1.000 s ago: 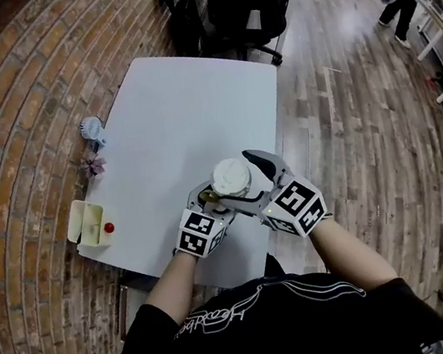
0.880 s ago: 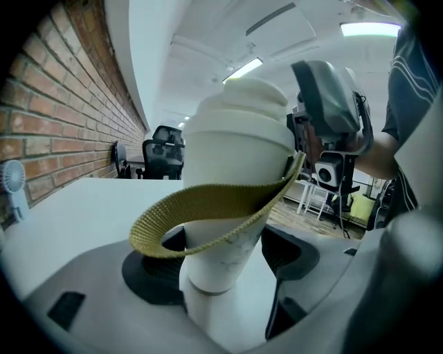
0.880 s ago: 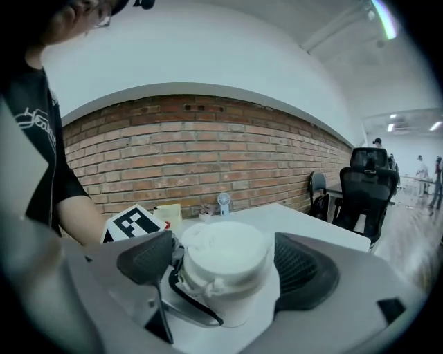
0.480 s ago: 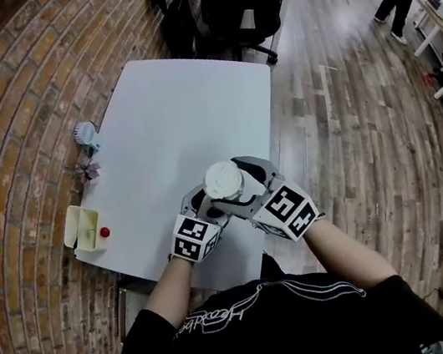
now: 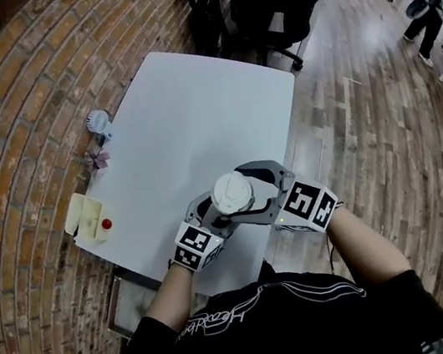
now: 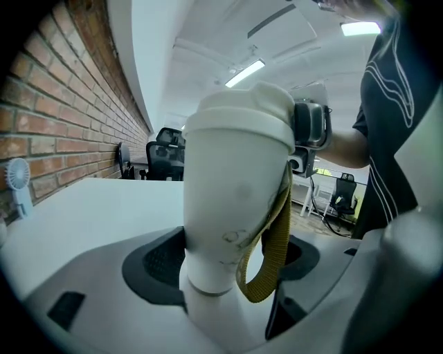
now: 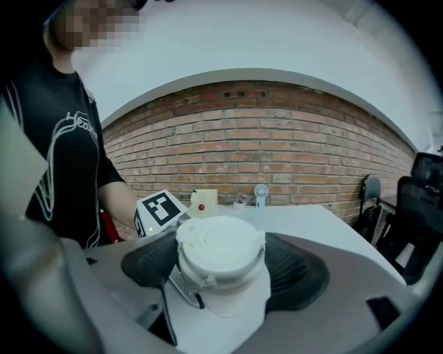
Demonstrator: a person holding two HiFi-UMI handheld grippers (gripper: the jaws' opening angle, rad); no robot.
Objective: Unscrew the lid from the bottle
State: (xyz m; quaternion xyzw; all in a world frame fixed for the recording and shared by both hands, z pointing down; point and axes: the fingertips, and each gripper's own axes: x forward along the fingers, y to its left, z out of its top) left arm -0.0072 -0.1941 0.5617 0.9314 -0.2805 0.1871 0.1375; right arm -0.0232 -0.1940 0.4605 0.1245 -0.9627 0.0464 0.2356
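The left gripper is squeezing the bottle. The right gripper has just been closing; its fingers are hugging the lid at 3 and 9 o'clock. It should be twisting slowly, bottle staying still.

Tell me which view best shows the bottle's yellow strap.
Left gripper view: the yellow strap hangs in a full loop beside the bottle. The head view shows only the lid from above; the right gripper view shows the lid, no strap.

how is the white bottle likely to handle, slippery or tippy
Probably a bit slippery: the bottle has a smooth, plain white body. Possibly tippy, since it looks tall and narrower lower down, under a wide lid. Its yellow strap hangs in a limp loop, so that should flop.
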